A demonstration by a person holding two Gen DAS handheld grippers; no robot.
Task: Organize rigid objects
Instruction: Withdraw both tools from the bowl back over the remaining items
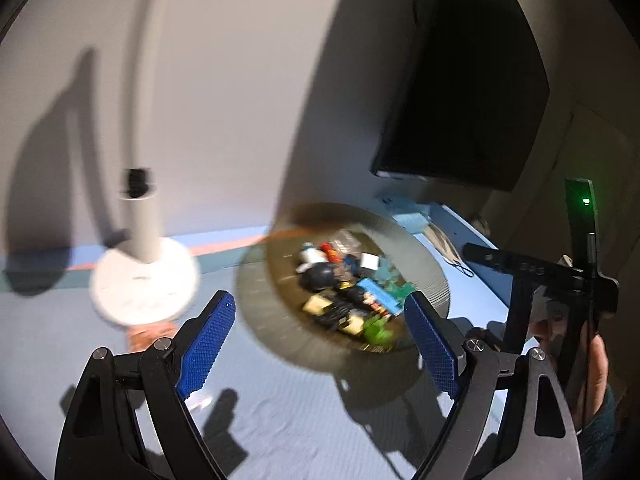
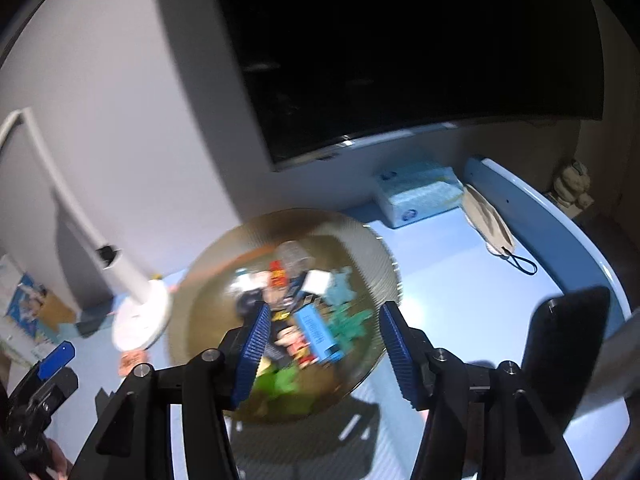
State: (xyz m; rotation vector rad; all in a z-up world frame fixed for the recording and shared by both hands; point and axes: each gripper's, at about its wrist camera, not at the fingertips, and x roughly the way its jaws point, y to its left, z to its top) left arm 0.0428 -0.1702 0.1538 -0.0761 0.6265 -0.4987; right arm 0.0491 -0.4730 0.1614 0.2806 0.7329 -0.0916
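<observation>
The ribbed glass bowl [image 1: 424,264] of small toys [image 2: 308,320] sits on the light-blue table [image 1: 280,420] just ahead of both tools, beside a white lamp base [image 1: 144,280], with the left gripper [image 1: 320,340] and right gripper [image 2: 320,352] both spread apart, grasping nothing.

We see a white lamp base [image 1: 144,280] beside a dark screen [image 2: 400,40] — with a tissue box [image 2: 416,192] under it.
</observation>
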